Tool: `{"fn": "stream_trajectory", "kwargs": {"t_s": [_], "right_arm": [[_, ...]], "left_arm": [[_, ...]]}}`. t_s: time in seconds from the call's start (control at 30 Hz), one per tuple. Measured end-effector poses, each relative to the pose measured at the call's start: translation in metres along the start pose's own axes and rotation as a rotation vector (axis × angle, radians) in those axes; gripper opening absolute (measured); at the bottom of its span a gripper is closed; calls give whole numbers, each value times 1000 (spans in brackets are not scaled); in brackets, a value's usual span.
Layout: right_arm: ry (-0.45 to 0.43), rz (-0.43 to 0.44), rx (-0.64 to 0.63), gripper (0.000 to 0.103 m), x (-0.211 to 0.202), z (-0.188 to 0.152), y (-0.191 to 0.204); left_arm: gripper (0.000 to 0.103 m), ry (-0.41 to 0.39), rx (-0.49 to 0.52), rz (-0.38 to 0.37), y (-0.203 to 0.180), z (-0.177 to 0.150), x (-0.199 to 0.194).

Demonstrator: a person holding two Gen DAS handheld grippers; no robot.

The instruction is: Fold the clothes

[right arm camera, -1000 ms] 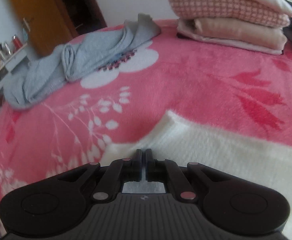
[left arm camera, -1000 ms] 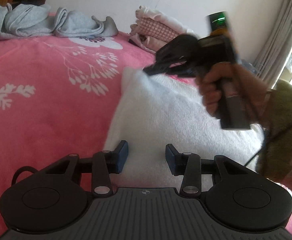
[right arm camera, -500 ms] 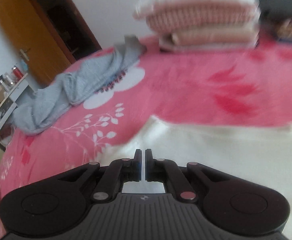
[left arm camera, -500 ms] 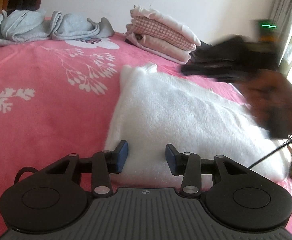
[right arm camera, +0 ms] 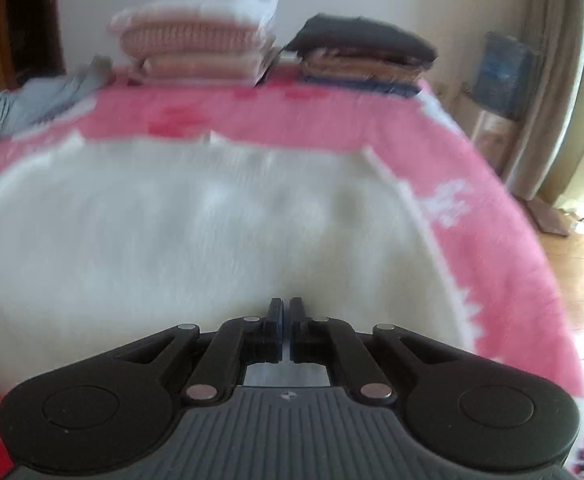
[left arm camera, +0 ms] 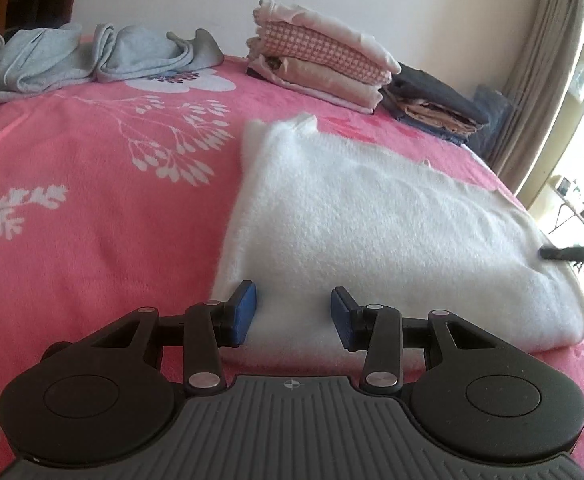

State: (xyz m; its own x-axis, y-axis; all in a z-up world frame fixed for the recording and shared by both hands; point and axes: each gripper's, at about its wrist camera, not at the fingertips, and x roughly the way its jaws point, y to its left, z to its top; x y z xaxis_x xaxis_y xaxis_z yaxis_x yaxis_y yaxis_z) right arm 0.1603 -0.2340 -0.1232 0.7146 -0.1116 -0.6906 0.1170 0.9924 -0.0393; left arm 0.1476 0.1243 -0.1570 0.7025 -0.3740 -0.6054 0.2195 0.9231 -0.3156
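Note:
A white fluffy garment (left arm camera: 372,220) lies flat on the pink flowered blanket (left arm camera: 91,200). My left gripper (left arm camera: 294,312) is open, its blue pads either side of the garment's near left edge, low over it. My right gripper (right arm camera: 286,328) is shut and hovers over the near part of the same garment (right arm camera: 191,220); that view is blurred by motion. I see no cloth between its fingers. Only its dark tip (left arm camera: 564,254) shows at the right edge of the left wrist view, beside the garment's right edge.
At the far side of the bed stand a folded stack of pink and cream clothes (left arm camera: 324,60), a darker folded stack (left arm camera: 432,96) and a crumpled grey garment (left arm camera: 91,56). A curtain (left arm camera: 540,60) hangs on the right. The bed's right edge drops to a wooden floor (right arm camera: 580,256).
My right gripper, still shut, has swung from the garment's far left corner across to its near right side. The hand holding it has left the left wrist view. My left gripper has stayed put.

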Motion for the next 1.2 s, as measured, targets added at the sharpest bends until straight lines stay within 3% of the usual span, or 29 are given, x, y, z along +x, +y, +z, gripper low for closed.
{"fn": "stream_trajectory", "kwargs": {"t_s": [0.1,0.17,0.3,0.33,0.43,0.57,0.63,0.7,0.83,0.93,1.0,1.07,1.2], "right_arm": [[-75,79,49,1,-36,2,-1],[-57,119,103,3,-45,-10,-5],[128,208,428,4,-31,-59,-47],[135,259,537,6,-33,-72,-59],[159,365,789,43,-32,-100,-77],[220,446,1050,47,-20,-125,-86],[223,463,1109,52,-8,-125,-86],[224,477,1160,52,4,-123,-84],[224,506,1261,52,30,-119,-81],[202,519,1309,52,41,-117,-81],[184,507,1301,44,43,-112,-77],[165,479,1268,24,40,-108,-73],[98,473,1167,18,20,-94,-72]], "left_arm": [[42,-4,-33,-10,0,2,-8],[42,-7,-56,-16,1,3,-13],[48,-10,-104,-35,1,4,-24],[48,-2,-129,-59,2,2,-29],[51,54,-239,-125,8,-8,-32],[51,106,-445,-184,25,-18,-7],[51,112,-555,-206,35,-20,8],[51,101,-664,-229,46,-22,18],[51,87,-705,-199,45,-18,23],[44,77,-735,-177,45,-16,26],[23,69,-753,-161,45,-14,28],[12,45,-741,-143,41,-13,21],[9,-6,-641,-117,24,-5,-1]]}}
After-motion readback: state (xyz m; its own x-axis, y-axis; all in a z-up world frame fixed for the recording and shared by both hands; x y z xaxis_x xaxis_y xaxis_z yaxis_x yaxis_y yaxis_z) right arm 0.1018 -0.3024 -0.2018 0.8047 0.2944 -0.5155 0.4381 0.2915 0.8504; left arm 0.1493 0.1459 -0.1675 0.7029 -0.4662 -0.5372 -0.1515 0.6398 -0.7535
